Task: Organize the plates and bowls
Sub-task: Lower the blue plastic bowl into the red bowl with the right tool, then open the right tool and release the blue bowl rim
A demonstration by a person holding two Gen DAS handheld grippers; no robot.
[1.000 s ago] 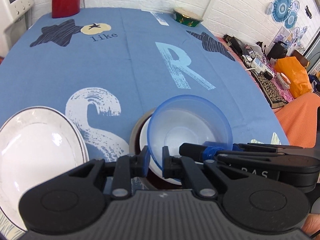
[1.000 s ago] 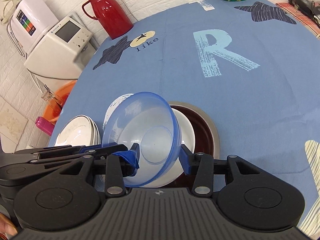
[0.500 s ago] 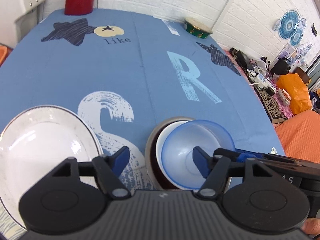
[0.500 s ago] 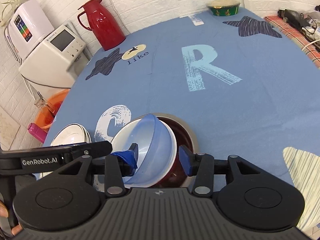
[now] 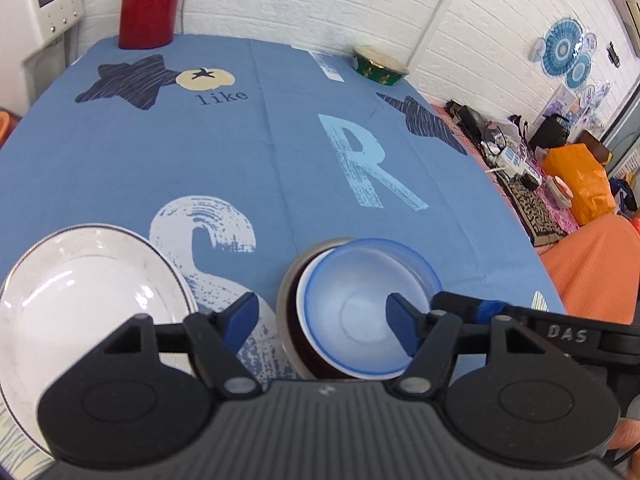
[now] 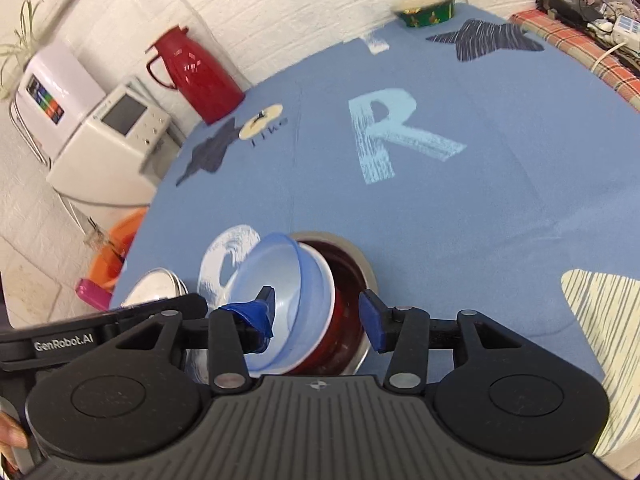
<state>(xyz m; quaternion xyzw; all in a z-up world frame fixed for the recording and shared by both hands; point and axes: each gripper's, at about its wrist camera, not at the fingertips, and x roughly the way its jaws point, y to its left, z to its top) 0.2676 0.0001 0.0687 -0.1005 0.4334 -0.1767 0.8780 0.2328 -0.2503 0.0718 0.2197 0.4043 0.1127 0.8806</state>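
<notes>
My left gripper stands with jaws wide apart, lower centre of its view, gripping nothing; my right gripper is likewise spread, one finger inside the translucent blue bowl, the other outside it. That bowl sits nested in a white bowl within a steel bowl, beside the white plates at lower left; it looks tilted from the right view, so withdrawing carelessly could snag its rim and tip the stack.
</notes>
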